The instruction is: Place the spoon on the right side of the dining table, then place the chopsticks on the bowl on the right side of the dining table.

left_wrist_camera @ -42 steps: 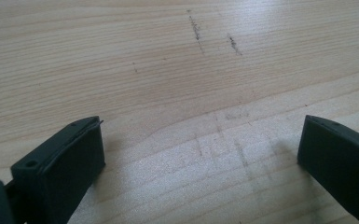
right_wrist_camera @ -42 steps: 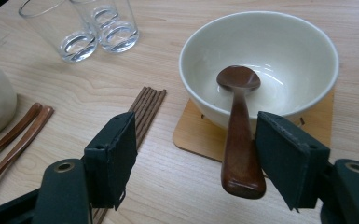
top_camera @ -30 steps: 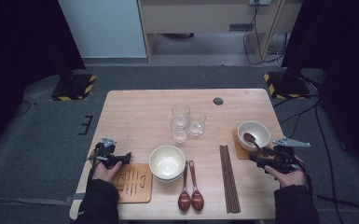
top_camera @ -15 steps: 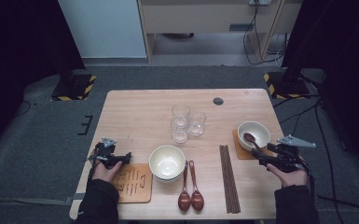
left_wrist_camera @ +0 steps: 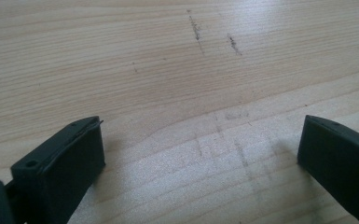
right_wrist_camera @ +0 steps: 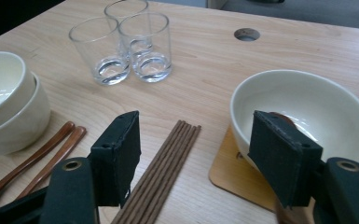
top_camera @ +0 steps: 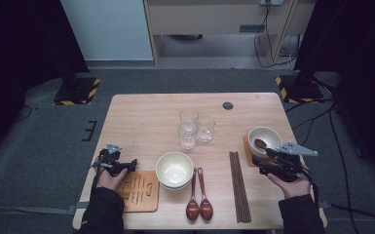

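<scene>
- High view: the right tool (top_camera: 272,156) sits at 4 o'clock on the counter (top_camera: 146,122), held in the person's right hand (top_camera: 292,183), just beside the right-hand bowl (top_camera: 265,138).
- Right tool state: jaws apart with nothing clamped between them. The jaws have just been closing slightly; the gap between them is bare.
- Right gripper view: the right-hand bowl (right_wrist_camera: 307,112) stands on a wooden coaster (right_wrist_camera: 233,172) at 2 o'clock of the jaws. A brown spoon (right_wrist_camera: 284,119) rests inside the bowl, partly hidden behind the right jaw.
- Right gripper view: a bundle of dark chopsticks (right_wrist_camera: 163,168) lies between the jaws on the counter surface, not touched by the pads.
- High view: the chopsticks (top_camera: 238,185) lie at 5 o'clock, between the coaster (top_camera: 247,146) and two wooden spoons (top_camera: 198,195).
- High view: stacked bowls (top_camera: 174,169) stand at 6 o'clock; three glasses (top_camera: 195,127) cluster near the centre, touching one another.
- High view: the left tool (top_camera: 119,165) rests at 8 o'clock, held in the left hand (top_camera: 108,178), just beside a wooden mat (top_camera: 139,192).
- Left gripper view: the left tool (left_wrist_camera: 200,154) is wide open over bare counter wood (left_wrist_camera: 168,70); nothing lies between its jaws.
</scene>
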Available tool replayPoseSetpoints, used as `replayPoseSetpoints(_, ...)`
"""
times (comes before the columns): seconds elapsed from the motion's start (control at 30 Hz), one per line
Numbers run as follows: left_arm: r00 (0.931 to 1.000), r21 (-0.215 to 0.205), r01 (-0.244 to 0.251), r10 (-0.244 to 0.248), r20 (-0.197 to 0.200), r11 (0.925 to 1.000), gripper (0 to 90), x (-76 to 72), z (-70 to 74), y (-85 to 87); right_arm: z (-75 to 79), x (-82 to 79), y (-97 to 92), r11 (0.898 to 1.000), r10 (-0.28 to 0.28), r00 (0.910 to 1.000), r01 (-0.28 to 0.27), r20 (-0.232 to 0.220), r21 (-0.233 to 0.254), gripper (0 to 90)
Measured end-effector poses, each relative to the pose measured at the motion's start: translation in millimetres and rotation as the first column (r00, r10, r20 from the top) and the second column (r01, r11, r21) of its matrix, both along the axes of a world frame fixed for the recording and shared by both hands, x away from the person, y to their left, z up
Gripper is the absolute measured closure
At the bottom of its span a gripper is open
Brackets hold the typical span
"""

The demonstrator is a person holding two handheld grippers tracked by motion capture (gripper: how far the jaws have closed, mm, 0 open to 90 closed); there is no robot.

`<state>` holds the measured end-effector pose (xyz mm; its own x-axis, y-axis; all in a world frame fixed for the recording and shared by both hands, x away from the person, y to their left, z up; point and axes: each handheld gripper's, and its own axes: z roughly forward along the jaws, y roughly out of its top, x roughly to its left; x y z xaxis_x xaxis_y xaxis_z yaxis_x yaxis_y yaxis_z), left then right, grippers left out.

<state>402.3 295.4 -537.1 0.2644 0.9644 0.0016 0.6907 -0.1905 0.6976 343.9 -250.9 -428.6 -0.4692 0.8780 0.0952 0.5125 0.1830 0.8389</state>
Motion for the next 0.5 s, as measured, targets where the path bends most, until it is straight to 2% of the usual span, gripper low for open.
replayPoseSetpoints(0.2,1.0,0.0,0.0,0.0,0.0,1.0,0.0,0.0,0.0,0.0,-5.3,-0.9,10.2,1.0,0.015,0.9998,-0.015,-0.013,-0.009,36.4)
replayPoseSetpoints(0.5,1.0,0.0,0.0,0.0,0.0,1.0,0.0,0.0,0.0,0.0,-15.1,-2.4,25.1,0.998,0.045,0.9983,-0.046,-0.037,-0.047,38.0)
